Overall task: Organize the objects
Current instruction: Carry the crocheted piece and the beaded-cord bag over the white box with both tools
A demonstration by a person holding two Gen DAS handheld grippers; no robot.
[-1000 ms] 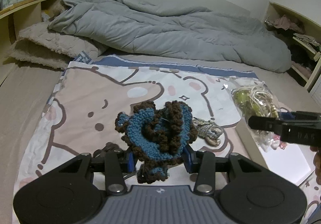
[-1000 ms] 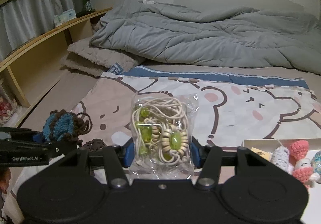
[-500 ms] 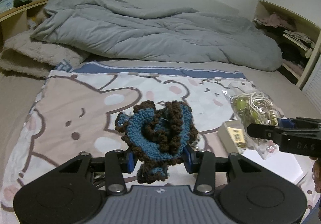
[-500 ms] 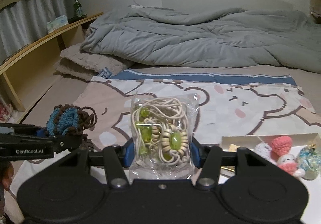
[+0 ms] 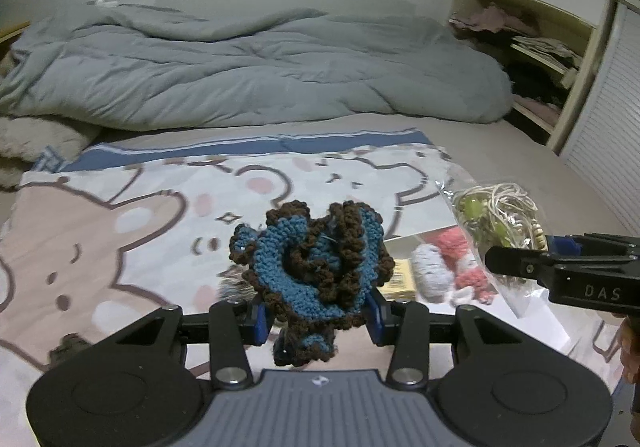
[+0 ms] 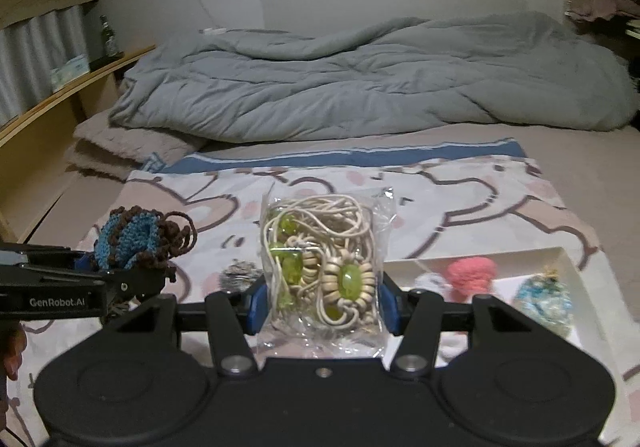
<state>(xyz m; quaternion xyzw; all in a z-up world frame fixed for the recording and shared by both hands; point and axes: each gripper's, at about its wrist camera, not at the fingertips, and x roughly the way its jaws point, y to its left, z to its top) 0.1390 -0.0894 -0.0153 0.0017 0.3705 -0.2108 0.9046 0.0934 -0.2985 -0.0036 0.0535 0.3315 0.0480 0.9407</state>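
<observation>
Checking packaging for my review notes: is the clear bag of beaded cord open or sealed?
Cannot tell. The clear bag is clamped in the right tool, cords and green beads inside; its crinkled top edge shows no seal or opening.

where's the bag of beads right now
The bag of beads is clamped in the right gripper, held above the cartoon blanket, with the white box of knitted toys just to its right.

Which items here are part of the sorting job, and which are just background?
In play: crochet piece in left gripper; bagged bead cord in right gripper; white tray with knitted toys.

Background: grey duvet, cartoon blanket, bottle, shelves.
</observation>
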